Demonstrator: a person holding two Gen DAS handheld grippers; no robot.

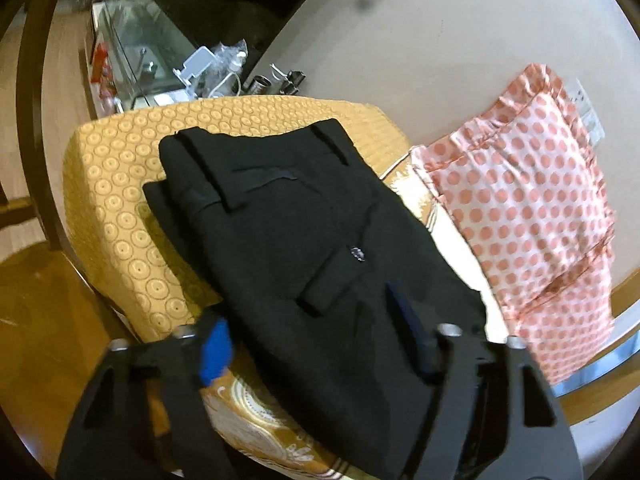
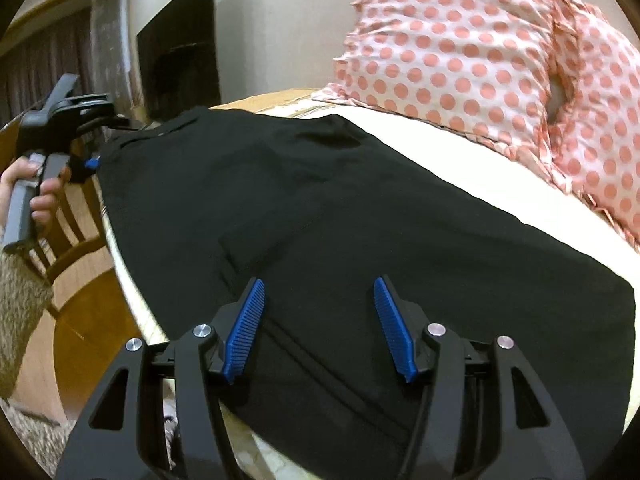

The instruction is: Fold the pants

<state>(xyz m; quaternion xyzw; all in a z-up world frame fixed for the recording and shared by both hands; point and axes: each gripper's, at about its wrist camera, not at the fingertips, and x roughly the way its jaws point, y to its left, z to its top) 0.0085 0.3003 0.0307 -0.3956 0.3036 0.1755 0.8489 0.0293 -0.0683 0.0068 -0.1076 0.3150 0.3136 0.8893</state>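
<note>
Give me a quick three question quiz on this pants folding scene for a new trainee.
1. True or false: the black pants lie folded, with a gold patterned cushion under the waistband end.
2. Which item lies beside the pants? A. a striped towel B. a pink dotted cloth C. a blue jacket
3. Fill the blank: the right gripper hovers over the pants with its blue pads spread ____.

Key
1. True
2. B
3. Apart; the left gripper is spread open too, gripping nothing.
</note>
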